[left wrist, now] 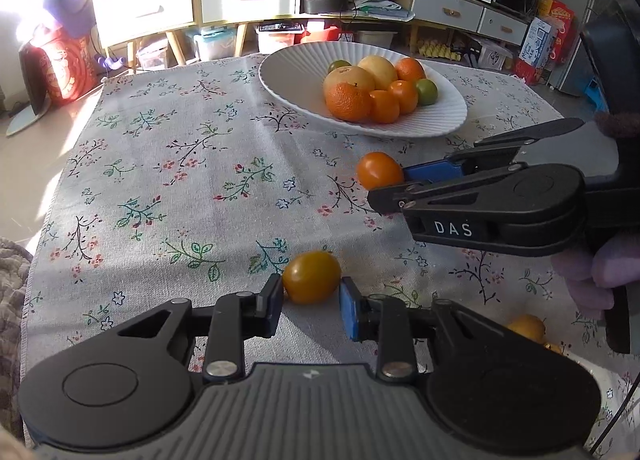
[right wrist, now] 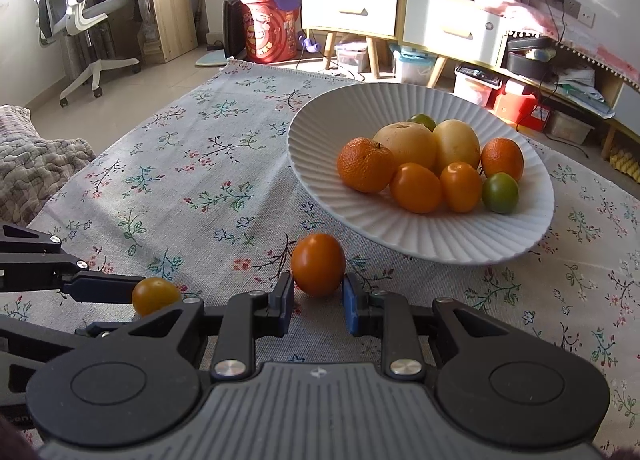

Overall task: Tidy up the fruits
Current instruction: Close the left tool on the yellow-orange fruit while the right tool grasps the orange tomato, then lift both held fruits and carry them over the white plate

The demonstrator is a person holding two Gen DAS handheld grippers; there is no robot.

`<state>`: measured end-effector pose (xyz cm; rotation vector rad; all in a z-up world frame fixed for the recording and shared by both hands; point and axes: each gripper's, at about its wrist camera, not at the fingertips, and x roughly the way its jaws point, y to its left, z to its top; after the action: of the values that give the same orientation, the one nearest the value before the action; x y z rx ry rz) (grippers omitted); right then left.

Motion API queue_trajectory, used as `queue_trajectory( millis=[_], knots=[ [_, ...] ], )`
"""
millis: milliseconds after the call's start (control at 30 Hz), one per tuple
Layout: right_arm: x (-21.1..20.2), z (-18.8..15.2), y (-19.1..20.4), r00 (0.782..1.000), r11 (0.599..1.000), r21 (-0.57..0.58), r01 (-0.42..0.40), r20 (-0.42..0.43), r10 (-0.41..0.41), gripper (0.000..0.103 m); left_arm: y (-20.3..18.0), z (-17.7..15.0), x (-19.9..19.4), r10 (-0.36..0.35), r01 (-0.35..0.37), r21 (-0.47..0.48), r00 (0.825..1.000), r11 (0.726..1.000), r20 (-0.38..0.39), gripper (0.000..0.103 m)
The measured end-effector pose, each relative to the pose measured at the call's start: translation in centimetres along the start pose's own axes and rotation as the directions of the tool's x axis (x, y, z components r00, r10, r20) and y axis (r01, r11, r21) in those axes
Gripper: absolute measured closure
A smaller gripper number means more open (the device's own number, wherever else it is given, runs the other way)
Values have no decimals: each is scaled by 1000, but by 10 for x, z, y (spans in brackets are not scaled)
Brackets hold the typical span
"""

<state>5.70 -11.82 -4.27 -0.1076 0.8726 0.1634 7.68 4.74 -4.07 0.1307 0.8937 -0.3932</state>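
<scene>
While pinching a yellow-orange fruit [left wrist: 312, 278] in the left hand-held gripper [left wrist: 311, 302], clamped too on a deeper orange fruit [right wrist: 318, 264] in the right hand-held gripper [right wrist: 318, 300], both near the white plate [right wrist: 400, 220] on the desk [left wrist: 160, 180].

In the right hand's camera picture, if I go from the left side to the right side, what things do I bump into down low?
Left gripper pinching a yellow-orange fruit → right gripper pinching a darker orange fruit → white ribbed plate piled with fruit.
</scene>
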Motion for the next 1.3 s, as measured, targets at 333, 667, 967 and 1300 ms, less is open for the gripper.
queue_trajectory(
  millis=[333,667,967,1300],
  knots=[
    [-15,-2,-5,1000,1000,12,2,-15,-2,80,-6,12,-2,44,-44,-23,999,999,-6,77],
    [-37,4,-20,1000,999,50,7,12,-7,80,-17,34,-5,47,-45,-49,999,998,25,77],
    [-46,14,-45,997,993,116,36,61,-44,80,-24,61,-3,39,-32,-87,996,996,83,77],
    [-28,19,-77,996,986,157,62,50,-70,80,-22,90,10,71,-60,-86,989,994,128,77]
  ],
)
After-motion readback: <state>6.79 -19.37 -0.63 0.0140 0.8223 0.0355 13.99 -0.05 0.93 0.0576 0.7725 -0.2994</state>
